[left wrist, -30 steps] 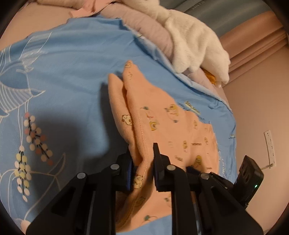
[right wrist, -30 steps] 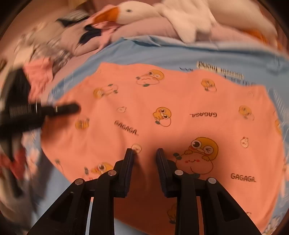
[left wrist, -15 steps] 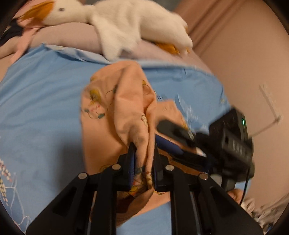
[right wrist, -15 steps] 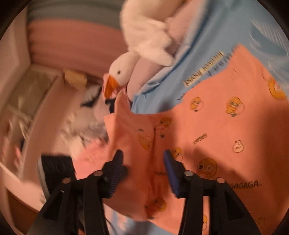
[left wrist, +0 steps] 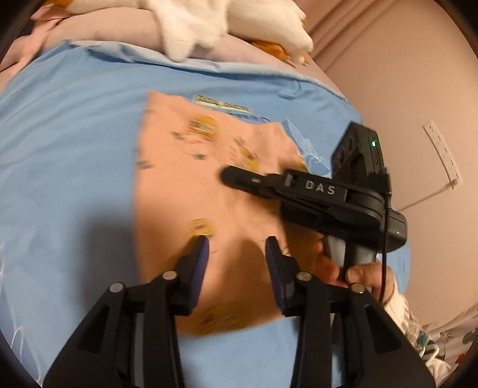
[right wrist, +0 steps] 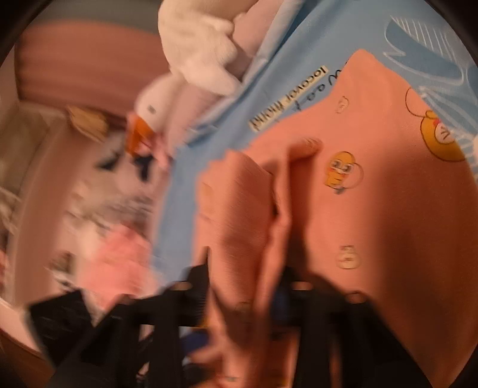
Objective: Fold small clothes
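Left gripper (left wrist: 236, 247) fingers opening, empty, above garment (left wrist: 185, 167); right view alone shows right gripper (right wrist: 242, 268) closing on a fold.

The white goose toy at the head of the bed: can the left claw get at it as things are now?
Probably yes, but not from where it is. The left claw, its jaws opening with nothing between them, hangs over the orange garment. The white goose toy lies beyond it on the pillows, and only bare blue sheet lies between.

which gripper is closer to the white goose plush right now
Right. In the left wrist view the right gripper reaches further up the orange garment toward the goose plush; the left gripper hangs back near the garment's lower edge.
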The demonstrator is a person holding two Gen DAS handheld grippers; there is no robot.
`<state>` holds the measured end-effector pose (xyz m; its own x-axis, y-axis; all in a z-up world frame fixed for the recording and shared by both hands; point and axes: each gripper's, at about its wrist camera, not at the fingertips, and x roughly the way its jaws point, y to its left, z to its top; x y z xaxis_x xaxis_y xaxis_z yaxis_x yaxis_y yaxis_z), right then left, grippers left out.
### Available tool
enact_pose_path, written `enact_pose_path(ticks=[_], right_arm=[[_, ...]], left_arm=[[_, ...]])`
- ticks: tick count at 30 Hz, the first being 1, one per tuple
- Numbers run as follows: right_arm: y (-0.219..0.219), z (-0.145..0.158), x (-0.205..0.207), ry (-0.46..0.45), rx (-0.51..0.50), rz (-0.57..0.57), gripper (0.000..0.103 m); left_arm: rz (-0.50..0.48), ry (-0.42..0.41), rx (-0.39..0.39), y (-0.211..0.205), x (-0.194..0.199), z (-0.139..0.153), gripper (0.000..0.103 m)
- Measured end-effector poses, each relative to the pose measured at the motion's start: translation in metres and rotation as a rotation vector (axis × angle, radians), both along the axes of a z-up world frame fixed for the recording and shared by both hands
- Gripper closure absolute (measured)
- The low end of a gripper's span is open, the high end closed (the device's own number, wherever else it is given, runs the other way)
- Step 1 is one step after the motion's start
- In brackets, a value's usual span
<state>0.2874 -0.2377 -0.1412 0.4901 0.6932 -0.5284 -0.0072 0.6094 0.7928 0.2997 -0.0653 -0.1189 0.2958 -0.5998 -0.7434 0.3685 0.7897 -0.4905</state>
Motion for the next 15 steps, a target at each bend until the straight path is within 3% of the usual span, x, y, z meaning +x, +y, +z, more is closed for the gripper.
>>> enact_pose_path(ticks=[3,9,13,15], right_arm=[[-0.005,0.002,-0.001,-0.018,-0.062,0.006,0.087],[-0.045,0.041,-0.001,-0.13,-0.17,-0.046,0.087],[-0.064,0.036,0.011,-0.096,-0.303,-0.083,0.087],[-0.071,0.025,0.013,-0.072,-0.317,-0.091,0.087]], left_arm=[[0.046,0.003,-0.005,0.023,-0.003,0.002,0.062],[0.093,0.02,-0.022,0.043,-0.001,-0.004,0.062],[0.087,0.036,-0.034,0.039,0.0,-0.007,0.062],[0.075,0.037,-0.034,0.037,0.0,-0.006,0.062]])
